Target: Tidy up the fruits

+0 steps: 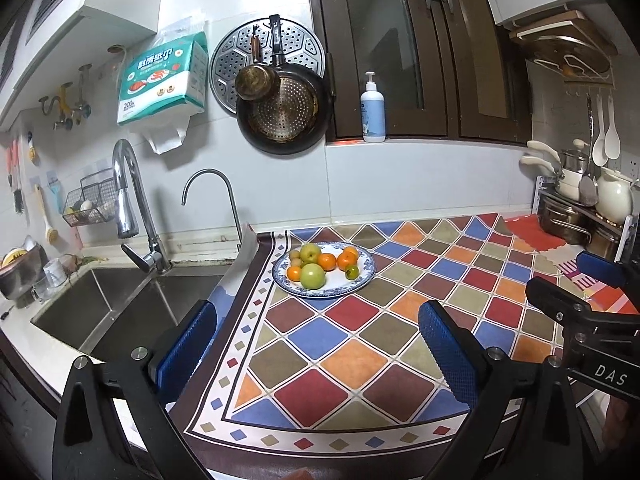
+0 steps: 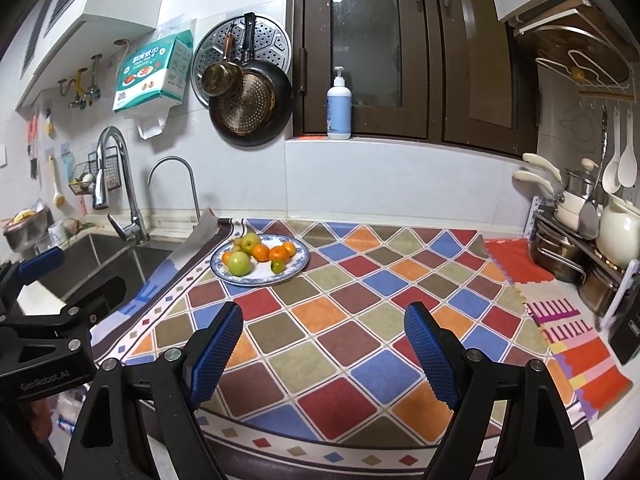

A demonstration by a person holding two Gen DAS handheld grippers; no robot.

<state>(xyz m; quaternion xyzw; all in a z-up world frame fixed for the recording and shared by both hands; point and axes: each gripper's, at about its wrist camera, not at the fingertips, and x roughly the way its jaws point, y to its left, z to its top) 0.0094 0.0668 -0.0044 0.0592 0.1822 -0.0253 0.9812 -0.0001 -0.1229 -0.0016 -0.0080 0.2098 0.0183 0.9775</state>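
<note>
While both tongs [image 1: 316,344] [image 2: 324,340] gape empty: one plate [image 1: 360,280], two green apples [image 1: 313,276], five oranges [image 1: 327,261].

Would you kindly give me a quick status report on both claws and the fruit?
Left claw and right claw open, empty. Fruit piled on blue-rimmed white plate. Patterned diamond tablecloth between, nothing in the way.

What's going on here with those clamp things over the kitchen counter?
A person holds a two-finger gripper in each hand above the patterned counter mat. Both the left gripper and the right gripper are open and empty. The fruit, green apples and oranges among them, sits untouched on a blue-rimmed plate near the sink. Sorting has not yet begun.
</note>
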